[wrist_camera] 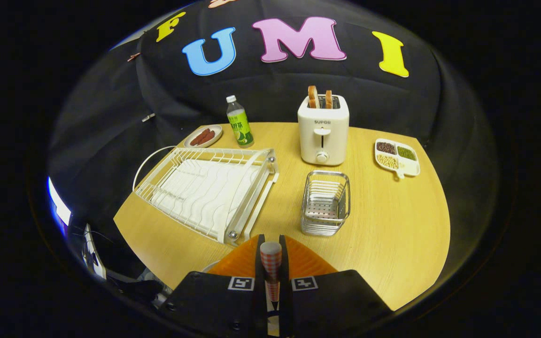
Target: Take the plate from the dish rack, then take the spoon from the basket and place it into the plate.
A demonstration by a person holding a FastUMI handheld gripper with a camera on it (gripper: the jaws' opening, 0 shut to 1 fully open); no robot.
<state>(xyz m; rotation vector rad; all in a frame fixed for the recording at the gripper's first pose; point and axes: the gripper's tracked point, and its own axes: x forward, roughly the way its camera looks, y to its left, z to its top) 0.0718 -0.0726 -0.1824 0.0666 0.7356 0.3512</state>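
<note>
1. The claw (271,263) is closed narrowly on the checkered handle of a spoon (271,256), which stands up between its two fingers; both fingers press against it.
2. Just under and ahead of the fingers lies an orange plate (308,260) on the near edge of the wooden table (392,225); whether the spoon's bowl touches the plate is hidden by the claw.
3. Just beyond the plate, slightly right of the fingers, stands a metal wire basket (325,202).
4. Left of the basket lies the white dish rack (207,188), its near corner close to the plate.
5. Farther back, a white toaster (323,129) with two slices of bread (320,97) in its slots stands behind the basket.
6. Right of the toaster sits a white divided dish (397,157) of beans and grains.
7. Behind the rack stand a green bottle (239,122) and, beside it, a small plate of sausages (203,136).
</note>
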